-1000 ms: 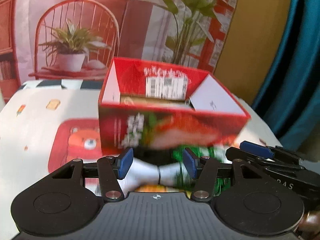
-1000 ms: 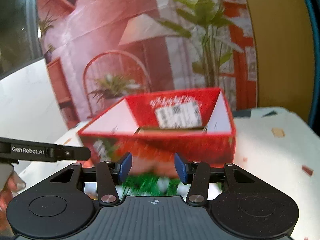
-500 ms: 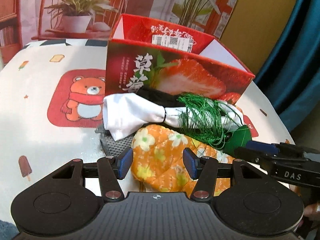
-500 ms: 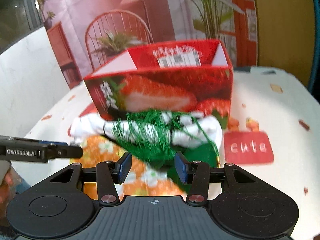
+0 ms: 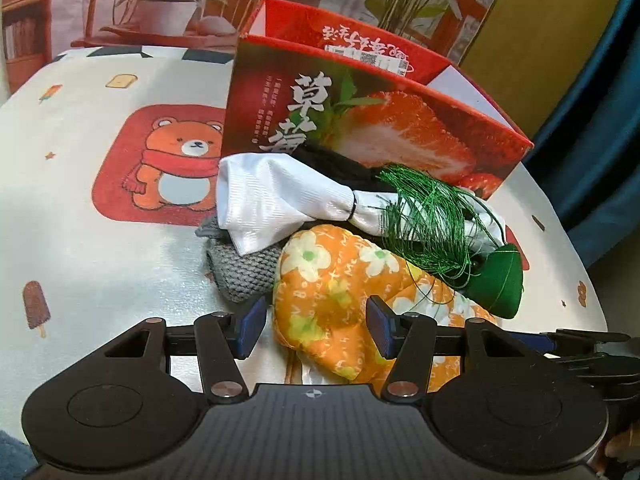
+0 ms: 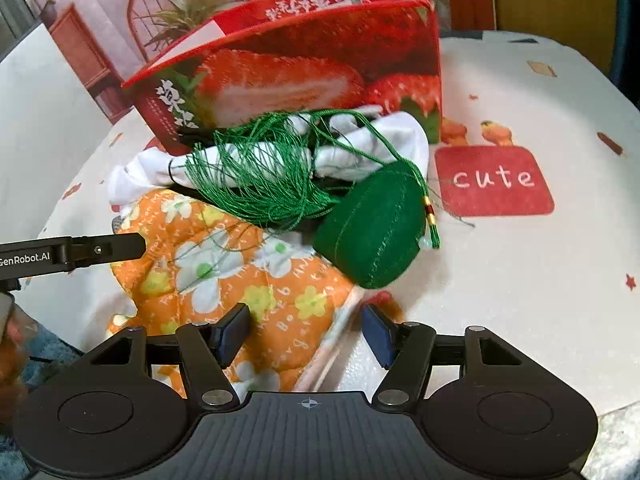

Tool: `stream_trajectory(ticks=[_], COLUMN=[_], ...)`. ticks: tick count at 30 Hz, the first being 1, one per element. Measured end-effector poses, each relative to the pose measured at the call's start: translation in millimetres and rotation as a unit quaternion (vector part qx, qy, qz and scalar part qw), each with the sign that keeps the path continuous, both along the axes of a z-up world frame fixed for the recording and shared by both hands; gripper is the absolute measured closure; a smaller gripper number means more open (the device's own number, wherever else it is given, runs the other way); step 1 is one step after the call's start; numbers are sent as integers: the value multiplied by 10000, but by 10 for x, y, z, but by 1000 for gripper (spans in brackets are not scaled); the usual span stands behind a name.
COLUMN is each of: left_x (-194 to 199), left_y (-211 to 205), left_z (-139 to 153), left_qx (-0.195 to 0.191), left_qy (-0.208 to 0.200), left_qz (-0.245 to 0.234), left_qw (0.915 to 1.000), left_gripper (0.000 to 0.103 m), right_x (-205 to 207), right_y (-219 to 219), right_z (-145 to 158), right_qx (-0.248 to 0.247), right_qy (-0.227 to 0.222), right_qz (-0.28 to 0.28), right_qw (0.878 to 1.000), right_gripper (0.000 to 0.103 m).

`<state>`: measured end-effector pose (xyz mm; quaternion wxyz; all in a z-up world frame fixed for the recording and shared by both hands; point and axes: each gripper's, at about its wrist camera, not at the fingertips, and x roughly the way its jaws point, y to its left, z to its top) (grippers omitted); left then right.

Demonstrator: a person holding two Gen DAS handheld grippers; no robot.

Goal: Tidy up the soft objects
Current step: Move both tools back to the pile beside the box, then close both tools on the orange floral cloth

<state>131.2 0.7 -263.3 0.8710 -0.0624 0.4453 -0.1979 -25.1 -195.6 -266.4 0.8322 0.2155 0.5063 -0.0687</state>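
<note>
Right gripper (image 6: 305,334), jaws opening, hovers over orange floral cloth (image 6: 224,272) beside green pouch (image 6: 370,226).

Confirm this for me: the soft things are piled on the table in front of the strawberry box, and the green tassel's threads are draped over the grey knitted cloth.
Not quite. The green tassel drapes over the white cloth, not the grey knitted cloth, which lies under the white cloth's left end. The left wrist view shows it. The pile does sit on the table before the strawberry box.

Heaped soft items (image 5: 332,240) against open red strawberry box (image 5: 384,120).
</note>
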Motion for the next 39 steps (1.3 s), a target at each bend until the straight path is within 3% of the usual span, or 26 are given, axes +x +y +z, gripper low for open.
stream_trajectory(ticks=[4,7,13,17,25,28,31,33,35,39], left_x=[9,17,31,23,-14,-35,-30,-12,6,47], left_y=[-37,-36,20,32,92,52,26,43,52,64], left_z=[-31,-58,-86,-72,26,58,35,13,-10,-56], left_qx=[17,16,-98,-105,-399,-267,-153,-140,-70,-9], left_qy=[-35,21,71,45,-271,-481,-525,-508,-498,-434], left_qz=[-115,-100,-9,17,193,124,83,96,138,210], left_qw=[9999,9999,9999,9999,9987,9984,9985,9986,9986,9988], left_gripper=[45,45,45,45,46,46,47,53,68,77], right_x=[15,66,108,130,278,382,475,501,499,410], right_y=[19,98,188,259,348,396,351,318,271,183], right_z=[-40,-46,32,165,500,507,411,312,214,125], right_qx=[109,81,-83,-391,-1305,-1621,-1619,-1534,-1424,-1112], right_qy=[50,44,-149,-437,-1385,-1594,-1619,-1549,-1478,-1438], right_qz=[122,362,598,784,1254,1414,1360,1243,1127,881], right_qw=[9999,9993,9981,9952,9737,9635,9639,9680,9722,9794], right_gripper=[35,37,58,64,66,66,66,66,66,61])
